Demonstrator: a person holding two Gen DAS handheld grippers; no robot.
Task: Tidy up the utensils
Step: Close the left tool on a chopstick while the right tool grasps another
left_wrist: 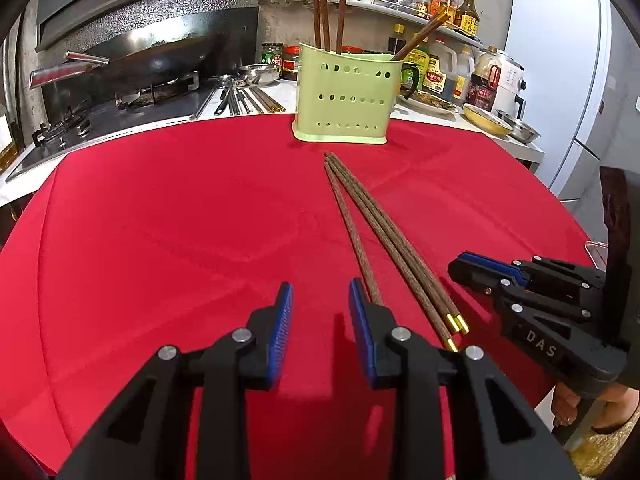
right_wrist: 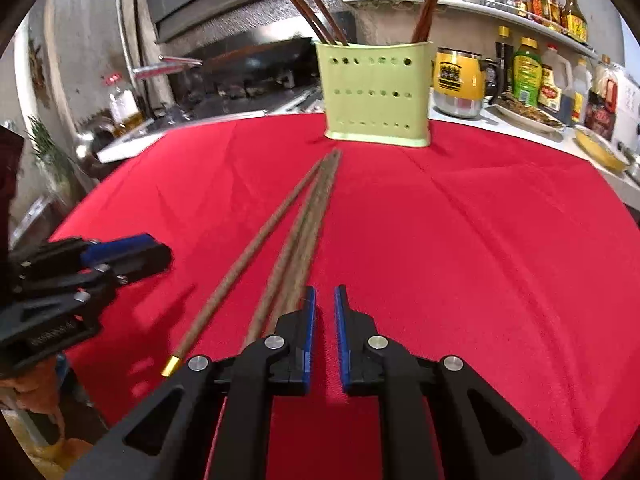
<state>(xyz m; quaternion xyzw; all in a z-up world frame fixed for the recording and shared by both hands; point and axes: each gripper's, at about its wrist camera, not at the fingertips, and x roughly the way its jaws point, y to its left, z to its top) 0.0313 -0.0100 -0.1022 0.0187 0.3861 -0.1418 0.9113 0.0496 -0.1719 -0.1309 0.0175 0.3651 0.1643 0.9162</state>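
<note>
Three brown wooden chopsticks (left_wrist: 384,240) with gold ends lie side by side on the red cloth (left_wrist: 160,220), pointing at a pale green perforated holder (left_wrist: 344,96). Several more chopsticks (left_wrist: 322,12) stand in it. My left gripper (left_wrist: 320,288) is open just left of the lying chopsticks, with only cloth between its pads. In the right wrist view the lying chopsticks (right_wrist: 296,240) run under the left finger of my right gripper (right_wrist: 325,290). Its jaws are nearly together, with a thin slit of cloth and no chopstick between them. The holder (right_wrist: 376,96) stands ahead.
A wok (left_wrist: 152,56) sits on the stove at back left, with metal utensils (left_wrist: 248,100) on the counter beside it. Bottles, a yellow mug (right_wrist: 458,80) and dishes (left_wrist: 486,118) crowd the counter behind the holder. A white fridge (left_wrist: 560,60) stands at the right.
</note>
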